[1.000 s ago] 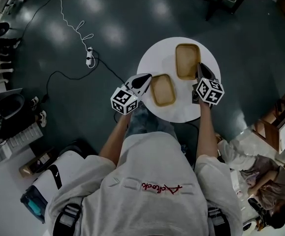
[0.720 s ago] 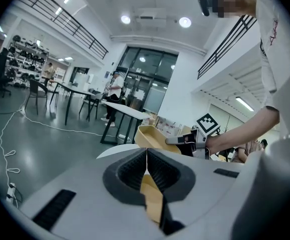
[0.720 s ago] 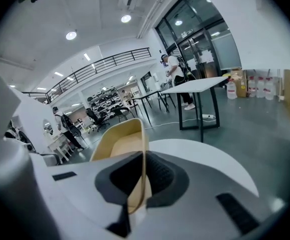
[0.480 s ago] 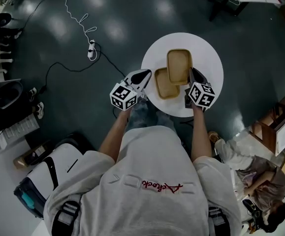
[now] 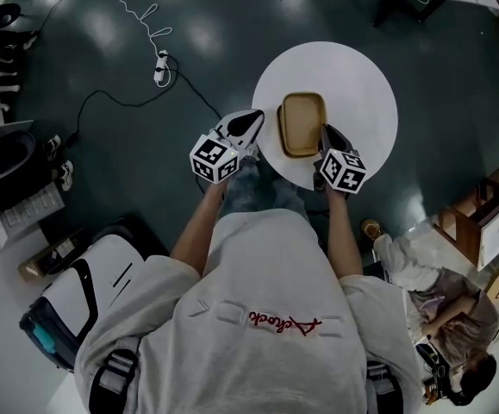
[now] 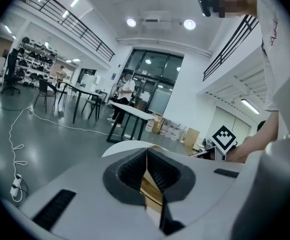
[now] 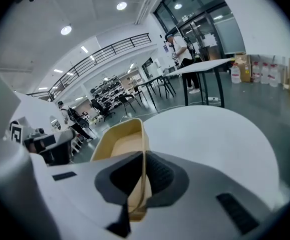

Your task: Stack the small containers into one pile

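right gripper (image 5: 325, 134) is pinched narrow on the rim of the top container (image 5: 302, 123), which sits over the other on the white table (image 5: 361, 84). left gripper (image 5: 255, 122) is pinched on a tan rim (image 6: 152, 194). the 2 look stacked; only letting go seems left.

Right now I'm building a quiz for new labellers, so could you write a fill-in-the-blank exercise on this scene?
1. The white table has a top that is ____ in shape.
2. The right gripper has its jaws gripping the rim of a tan ____.
3. The left gripper has its jaws ____ on a thin tan wall.
Missing words: round; container; shut.
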Demonstrator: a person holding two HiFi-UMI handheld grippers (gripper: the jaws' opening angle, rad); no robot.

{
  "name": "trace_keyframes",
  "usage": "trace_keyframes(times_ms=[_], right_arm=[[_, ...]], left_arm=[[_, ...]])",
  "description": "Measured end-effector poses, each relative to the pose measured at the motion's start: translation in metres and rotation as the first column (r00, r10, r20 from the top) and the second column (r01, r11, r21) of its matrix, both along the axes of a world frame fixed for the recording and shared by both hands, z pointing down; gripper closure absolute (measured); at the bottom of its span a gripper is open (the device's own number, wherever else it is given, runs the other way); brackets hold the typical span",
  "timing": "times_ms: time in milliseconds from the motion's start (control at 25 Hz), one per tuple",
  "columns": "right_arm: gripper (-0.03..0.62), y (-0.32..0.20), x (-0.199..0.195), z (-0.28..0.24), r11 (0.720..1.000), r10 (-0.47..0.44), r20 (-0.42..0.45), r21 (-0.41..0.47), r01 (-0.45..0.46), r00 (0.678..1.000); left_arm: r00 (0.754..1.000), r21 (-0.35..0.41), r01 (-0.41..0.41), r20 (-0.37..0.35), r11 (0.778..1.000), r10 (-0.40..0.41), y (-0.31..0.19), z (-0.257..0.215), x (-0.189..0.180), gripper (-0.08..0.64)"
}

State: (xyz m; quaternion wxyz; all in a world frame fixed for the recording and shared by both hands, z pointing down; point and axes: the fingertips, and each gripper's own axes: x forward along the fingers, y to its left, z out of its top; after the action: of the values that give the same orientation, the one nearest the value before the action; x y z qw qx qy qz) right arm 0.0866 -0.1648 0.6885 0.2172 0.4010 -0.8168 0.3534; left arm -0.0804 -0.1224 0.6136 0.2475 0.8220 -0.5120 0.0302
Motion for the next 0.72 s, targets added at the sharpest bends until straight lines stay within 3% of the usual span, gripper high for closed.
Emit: trace_keyframes(times_ms=[720], right_arm=[[0.56, 0.022, -0.002, 0.019, 0.999, -0.035, -0.076, -0.016, 0.034, 0.996]], left_arm=[[1.0, -0.013, 0.022, -0.008, 1.0, -0.023, 0.015, 0.008, -0.013, 0.549]])
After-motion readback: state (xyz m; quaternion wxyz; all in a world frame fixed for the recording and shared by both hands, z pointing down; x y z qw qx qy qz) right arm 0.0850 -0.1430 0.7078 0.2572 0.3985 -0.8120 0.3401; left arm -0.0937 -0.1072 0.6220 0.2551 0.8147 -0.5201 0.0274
